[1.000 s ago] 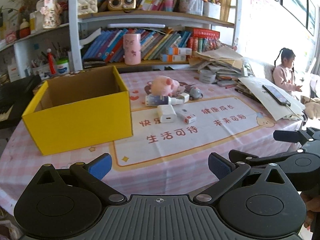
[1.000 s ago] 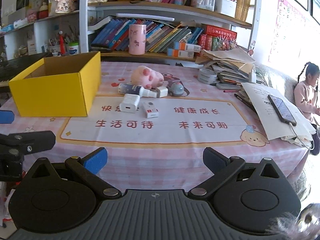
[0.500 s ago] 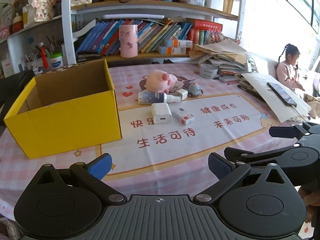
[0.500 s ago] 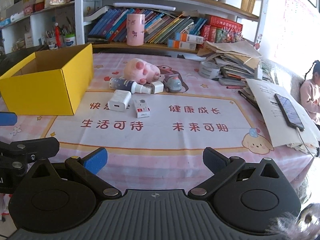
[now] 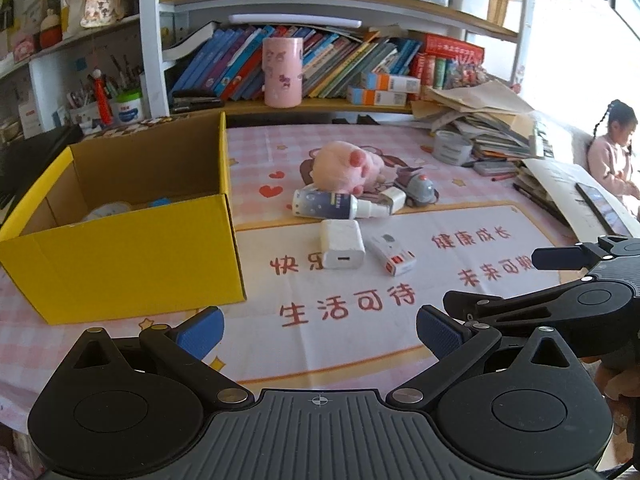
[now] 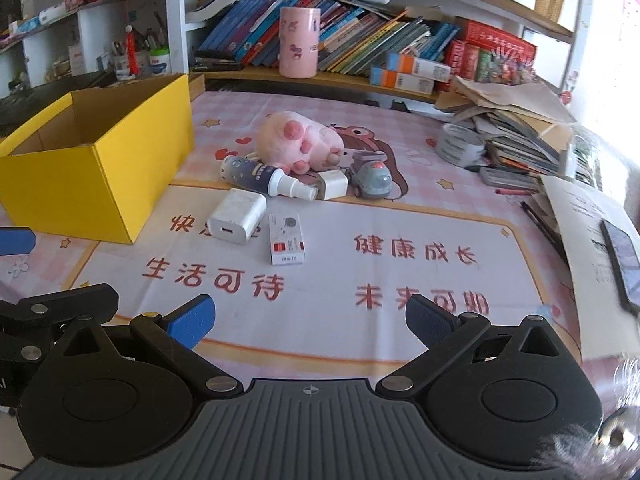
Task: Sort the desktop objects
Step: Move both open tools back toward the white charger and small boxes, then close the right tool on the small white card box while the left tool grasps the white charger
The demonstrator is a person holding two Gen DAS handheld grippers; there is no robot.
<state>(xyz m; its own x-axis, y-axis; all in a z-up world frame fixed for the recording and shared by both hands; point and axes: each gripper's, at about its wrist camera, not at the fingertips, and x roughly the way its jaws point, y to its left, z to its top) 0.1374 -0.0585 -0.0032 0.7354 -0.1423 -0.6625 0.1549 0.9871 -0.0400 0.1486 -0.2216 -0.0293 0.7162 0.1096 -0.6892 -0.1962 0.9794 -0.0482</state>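
Note:
A yellow cardboard box (image 5: pixel 132 256) (image 6: pixel 80 188) stands open on the left of the table, with small items inside. Beside it lie a pink plush pig (image 5: pixel 346 166) (image 6: pixel 298 142), a spray bottle (image 5: pixel 326 206) (image 6: pixel 256 176), a white charger (image 5: pixel 342 238) (image 6: pixel 238 216), a small white and red box (image 5: pixel 392 254) (image 6: pixel 286 238), a white cube (image 6: pixel 334 184) and a grey toy car (image 5: pixel 416 188) (image 6: pixel 370 178). My left gripper (image 5: pixel 320 330) is open and empty over the table's near edge. My right gripper (image 6: pixel 308 316) is open and empty, also short of the objects.
A pink cup (image 6: pixel 299 42) stands on the lower bookshelf behind the table. A pile of books and papers (image 6: pixel 516 128), a tape roll (image 6: pixel 458 144) and a phone (image 6: pixel 622 260) fill the right side. A child (image 5: pixel 612 152) sits at far right.
Both grippers have moved forward and closer to the table, so the box and the objects look larger. Both stay open and empty.

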